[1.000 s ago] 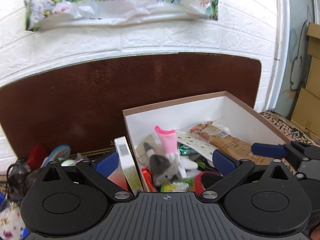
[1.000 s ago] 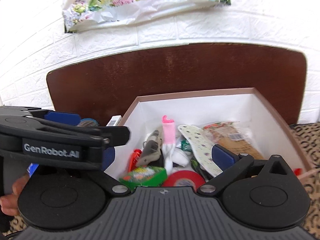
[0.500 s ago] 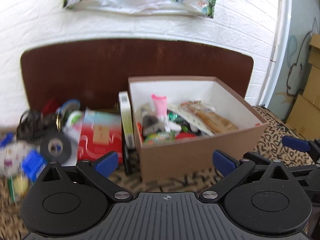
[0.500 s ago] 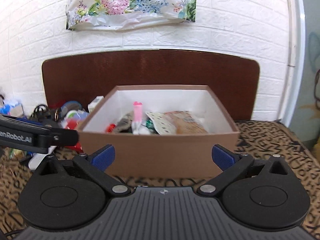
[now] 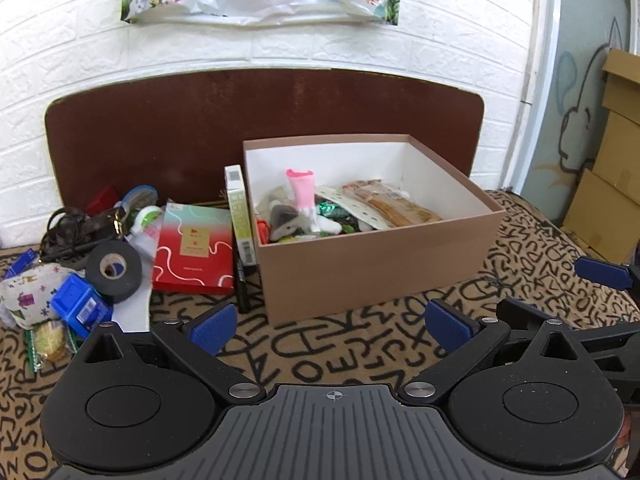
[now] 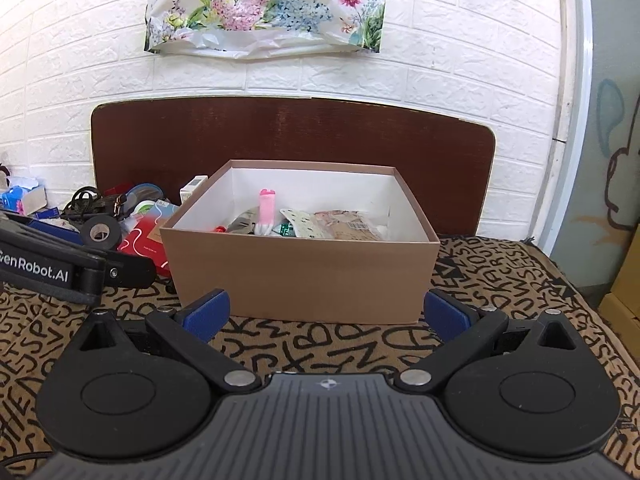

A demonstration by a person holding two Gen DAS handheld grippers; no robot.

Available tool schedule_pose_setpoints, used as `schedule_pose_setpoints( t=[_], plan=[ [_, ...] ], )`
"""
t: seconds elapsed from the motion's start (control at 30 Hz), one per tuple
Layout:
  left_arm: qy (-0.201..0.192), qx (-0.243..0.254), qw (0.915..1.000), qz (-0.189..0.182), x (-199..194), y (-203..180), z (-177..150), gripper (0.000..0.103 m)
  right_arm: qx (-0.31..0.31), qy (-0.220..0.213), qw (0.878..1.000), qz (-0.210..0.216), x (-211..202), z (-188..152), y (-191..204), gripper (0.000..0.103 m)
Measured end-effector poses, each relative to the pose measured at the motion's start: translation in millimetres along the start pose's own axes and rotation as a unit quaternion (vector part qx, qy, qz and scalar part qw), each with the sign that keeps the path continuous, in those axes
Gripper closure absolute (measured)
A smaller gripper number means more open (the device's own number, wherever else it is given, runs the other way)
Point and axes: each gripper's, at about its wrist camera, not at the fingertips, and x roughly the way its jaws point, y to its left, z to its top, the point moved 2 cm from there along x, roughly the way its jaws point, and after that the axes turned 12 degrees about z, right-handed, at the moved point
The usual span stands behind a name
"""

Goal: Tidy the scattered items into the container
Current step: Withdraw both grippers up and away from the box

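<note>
So it's maybe halfway, judging by the mess. The brown cardboard box with the white lining sits dead centre in the left view and already has stuff in it: a pink-and-white sock, a tan snack packet, some green wrappers. Plenty left outside though. Over at 9 o'clock from the box there's a red gift box with white squiggles, a roll of black tape, a blue plastic block, a tangle of black straps, and a tall white-and-green carton leaning right against the box wall. All of it lies on a letter-print blanket. Both the left tongs and right tongs hang wide apart with nothing in them, short of the box.
</note>
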Motion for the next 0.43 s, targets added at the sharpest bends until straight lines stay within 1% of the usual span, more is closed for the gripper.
schedule_pose_setpoints(
  t=[0.1, 0.27, 0.43],
  plan=[
    [0.009, 0.005, 0.9999, 0.004, 0.0, -2.6, -1.6, 0.0, -0.006, 0.002, 1.0, -0.004, -1.6, -3.0, 1.4, 0.001],
    [0.018, 0.002, 0.9998, -0.004, 1.5, -1.3, -4.0, 0.0, -0.005, 0.006, 1.0, -0.004, -1.3, -6.4, 1.8, 0.001],
    [0.026, 0.001, 0.9997, -0.004, 4.3, 0.1, -4.9, 0.0, -0.008, 0.008, 1.0, -0.005, -0.2, -7.2, 3.5, 0.001]
  ],
)
